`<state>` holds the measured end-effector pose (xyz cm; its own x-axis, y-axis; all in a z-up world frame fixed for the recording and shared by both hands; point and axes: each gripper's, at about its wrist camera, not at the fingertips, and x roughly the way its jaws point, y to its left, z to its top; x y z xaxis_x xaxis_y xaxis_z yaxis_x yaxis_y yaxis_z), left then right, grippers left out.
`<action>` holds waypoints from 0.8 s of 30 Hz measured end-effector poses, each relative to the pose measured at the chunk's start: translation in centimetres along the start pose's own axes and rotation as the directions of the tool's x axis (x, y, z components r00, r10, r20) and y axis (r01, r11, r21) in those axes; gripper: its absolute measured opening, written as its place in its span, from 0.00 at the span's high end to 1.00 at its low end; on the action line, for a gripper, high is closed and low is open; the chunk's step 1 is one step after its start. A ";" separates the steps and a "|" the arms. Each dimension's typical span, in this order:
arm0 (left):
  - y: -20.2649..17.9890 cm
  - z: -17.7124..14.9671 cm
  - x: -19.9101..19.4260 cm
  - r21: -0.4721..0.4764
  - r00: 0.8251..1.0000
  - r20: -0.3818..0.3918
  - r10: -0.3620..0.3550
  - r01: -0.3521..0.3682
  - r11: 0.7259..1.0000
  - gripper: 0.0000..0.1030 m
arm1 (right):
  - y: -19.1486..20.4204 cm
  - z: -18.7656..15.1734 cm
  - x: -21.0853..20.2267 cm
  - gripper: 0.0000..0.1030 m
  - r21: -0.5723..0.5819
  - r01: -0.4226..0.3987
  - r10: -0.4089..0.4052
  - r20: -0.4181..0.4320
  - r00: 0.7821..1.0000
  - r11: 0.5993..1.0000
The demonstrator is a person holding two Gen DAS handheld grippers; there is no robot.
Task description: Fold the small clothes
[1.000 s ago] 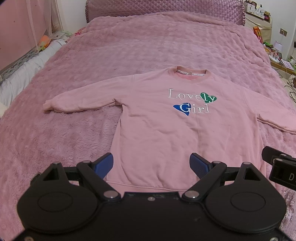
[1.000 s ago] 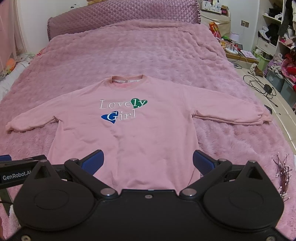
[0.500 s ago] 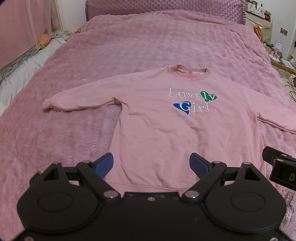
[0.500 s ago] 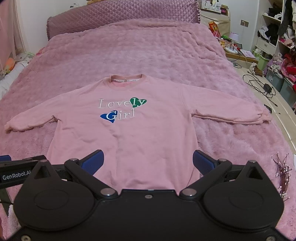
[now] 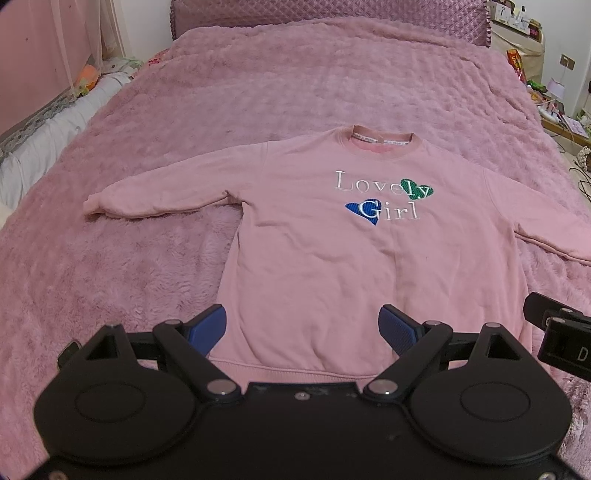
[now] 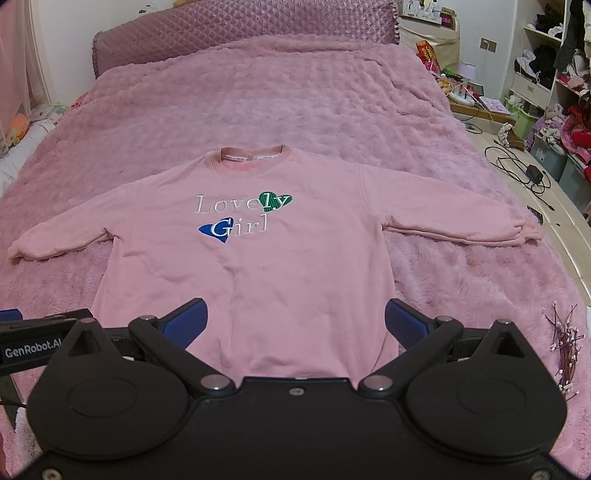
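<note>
both grippers hang over the near end of the bed, side by side, each with its jaws spread wide and nothing between them. left gripper (image 5: 302,328) sits at 6 o'clock in its own view, its blue pads (image 5: 207,326) framing the sweatshirt's (image 5: 332,266) hem; the pad at 7 o'clock lies over the hem's left corner, though whether it touches the cloth cannot be told. right gripper (image 6: 295,323) likewise sits at 6 o'clock in its view, its pads (image 6: 404,325) bracketing the lower right part of the garment. a part of the right gripper shows at 4 o'clock in the left view, and the left one's body, marked "genrobot.ai", at 8 o'clock in the right view.

the sweatshirt (image 6: 251,266) lies flat, face up, on the blanket (image 5: 295,81), collar (image 5: 380,138) toward 12 o'clock and hem nearest the grippers. both sleeves are spread out: one (image 5: 166,188) reaches toward 9 o'clock, the other (image 6: 454,218) toward 3 o'clock, near the bed's edge. across the chest runs "lovely girl" (image 6: 240,216) with a green heart and a blue heart.

a quilted headboard (image 6: 243,33) stands at 12 o'clock. cables (image 6: 517,166) lie on the floor at 2 o'clock, beside bins and shelves of clutter.
</note>
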<state>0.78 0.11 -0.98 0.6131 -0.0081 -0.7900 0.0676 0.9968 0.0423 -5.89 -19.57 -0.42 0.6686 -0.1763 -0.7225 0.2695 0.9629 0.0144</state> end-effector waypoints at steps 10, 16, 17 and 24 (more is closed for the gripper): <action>0.0 0.2 0.3 0.000 1.000 -0.009 -0.006 0.006 1.000 0.08 | -0.1 -0.1 0.4 0.00 0.002 -0.006 0.006 -0.007 1.000 1.000; -0.6 0.4 0.7 0.009 1.000 -0.011 -0.014 0.014 1.000 0.08 | -0.2 -0.1 1.0 0.00 0.006 -0.001 0.001 -0.013 1.000 1.000; -0.8 0.4 0.8 0.011 1.000 -0.012 -0.016 0.016 1.000 0.08 | -0.4 -0.2 1.1 0.00 0.008 0.001 -0.001 -0.017 1.000 1.000; -1.8 0.9 1.9 0.024 0.999 -0.019 -0.035 0.035 0.999 0.08 | -0.9 -0.1 1.6 0.00 0.039 -0.009 0.009 -0.005 1.000 0.999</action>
<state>2.55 -1.72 -1.98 0.5952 -0.0410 -0.8025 0.1077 0.9938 0.0291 -5.12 -20.69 -1.67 0.6674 -0.1668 -0.7257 0.2904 0.9557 0.0474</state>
